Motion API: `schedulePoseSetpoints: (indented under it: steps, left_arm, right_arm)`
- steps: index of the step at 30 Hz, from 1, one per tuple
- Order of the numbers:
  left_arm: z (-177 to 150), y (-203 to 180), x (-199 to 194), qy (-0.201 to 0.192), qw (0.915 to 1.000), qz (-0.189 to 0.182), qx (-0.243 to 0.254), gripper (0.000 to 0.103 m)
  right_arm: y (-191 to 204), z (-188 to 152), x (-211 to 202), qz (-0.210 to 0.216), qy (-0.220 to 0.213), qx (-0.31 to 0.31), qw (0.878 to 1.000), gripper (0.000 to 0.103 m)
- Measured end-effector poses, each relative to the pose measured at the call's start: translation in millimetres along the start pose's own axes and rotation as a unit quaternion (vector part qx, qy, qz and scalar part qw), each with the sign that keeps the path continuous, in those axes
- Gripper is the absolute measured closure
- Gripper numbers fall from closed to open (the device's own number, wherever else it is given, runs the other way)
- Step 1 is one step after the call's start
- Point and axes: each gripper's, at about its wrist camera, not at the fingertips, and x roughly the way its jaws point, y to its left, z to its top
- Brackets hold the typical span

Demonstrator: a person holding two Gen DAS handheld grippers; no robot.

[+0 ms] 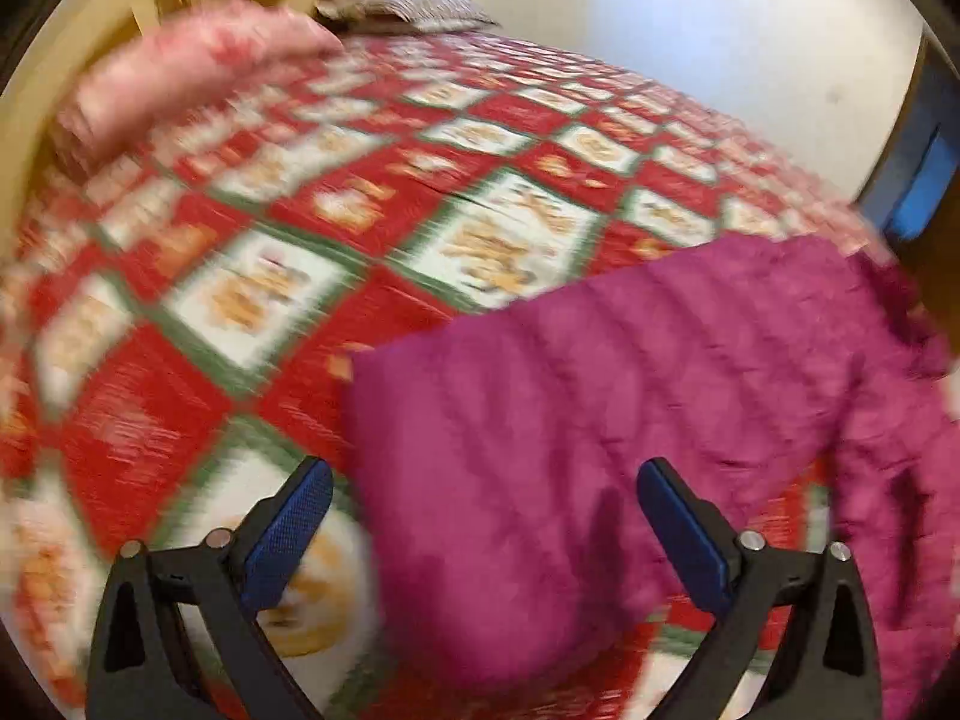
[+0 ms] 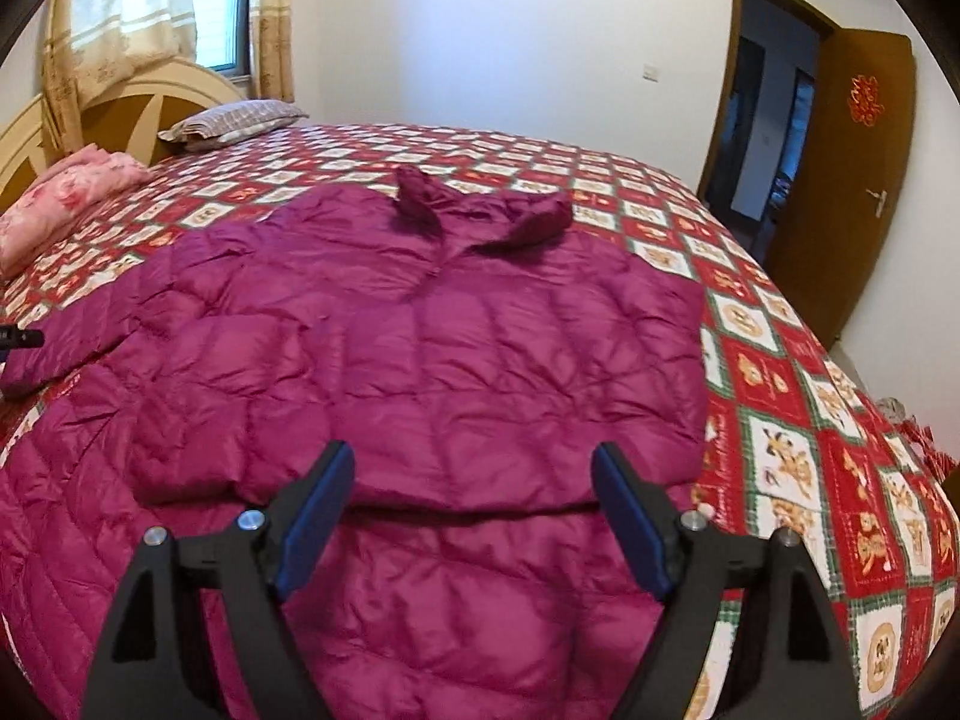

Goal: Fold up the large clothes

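A magenta quilted down jacket (image 2: 456, 348) lies spread flat on the bed, its collar (image 2: 480, 210) at the far side. One sleeve (image 2: 204, 396) is folded over the front, and another part stretches out to the left. My right gripper (image 2: 474, 462) hovers over the jacket's lower half, open, with nothing pinched. The left wrist view is blurred. There, my left gripper (image 1: 486, 498) stands open above a stretch of the jacket (image 1: 630, 396), and its blue pads (image 1: 288, 540) are clear of the cloth. A dark tip of the left gripper (image 2: 21, 338) shows at the left edge.
A red, white and green checked bedspread (image 2: 780, 396) covers the bed. A folded pink quilt (image 2: 66, 198) and a pillow (image 2: 234, 120) lie by the headboard (image 2: 150, 102). An open brown door (image 2: 852, 180) stands at the right, past the bed's edge.
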Motion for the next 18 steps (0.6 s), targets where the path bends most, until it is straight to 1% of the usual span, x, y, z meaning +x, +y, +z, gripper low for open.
schedulePoseSetpoints:
  steps: [1,2,3,4,5,6,7,8,10,11,12,14,15,16,18]
  left_arm:
    - [0,-4,2,0.002,0.9999,-0.016,0.003,0.046]
    - [2,-12,6,0.012,0.9996,-0.01,0.024,0.068]
    - [5,-19,6,0.014,0.9994,-0.004,0.033,0.075]
    - [8,-25,2,0.008,0.9993,0.001,0.035,0.081]
    - [13,-38,-6,-0.008,0.9987,0.018,0.046,0.084]
    - [17,-50,-16,-0.029,0.9974,0.03,0.059,0.084]
    - [20,-59,-26,-0.049,0.996,0.033,0.067,0.084]
    - [24,-80,-42,-0.08,0.9928,0.027,0.084,0.084]
    - [28,-112,-64,-0.117,0.9865,0.011,0.115,0.085]
    - [30,-140,-76,-0.138,0.9808,-0.004,0.137,0.085]
    - [29,-160,-85,-0.15,0.9766,-0.019,0.153,0.085]
    - [24,-200,-97,-0.159,0.9684,-0.053,0.185,0.086]
    - [18,-226,-99,-0.161,0.9624,-0.067,0.208,0.086]
    - [14,-244,-98,-0.162,0.9579,-0.077,0.224,0.086]
    - [-4,-291,-92,-0.165,0.9448,-0.097,0.266,0.086]
  right_arm:
    - [1,0,-1,0.0,-0.001,0.0,1.0,0.02]
    - [1,0,-2,-0.001,-0.004,0.001,1.0,0.019]
    - [0,0,-3,-0.002,-0.005,0.003,1.0,0.019]
    - [-2,0,-4,-0.003,-0.007,0.006,1.0,0.019]
    - [-5,-2,-5,-0.005,-0.008,0.009,1.0,0.02]
    - [-9,-3,-7,-0.008,-0.009,0.012,1.0,0.019]
    - [-13,-4,-7,-0.011,-0.009,0.016,1.0,0.019]
    - [-17,-5,-6,-0.014,-0.007,0.021,1.0,0.019]
    - [-26,-6,-4,-0.018,-0.003,0.035,0.999,0.019]
    - [-31,-7,-3,-0.019,-0.001,0.045,0.999,0.019]
    - [-36,-8,-3,-0.018,0.001,0.055,0.998,0.019]
    - [-45,-9,-3,-0.017,-0.001,0.074,0.997,0.019]
    - [-48,-9,-4,-0.016,-0.002,0.083,0.996,0.019]
    - [-51,-10,-5,-0.014,-0.003,0.09,0.996,0.019]
    - [-56,-12,-5,-0.012,-0.001,0.099,0.995,0.019]
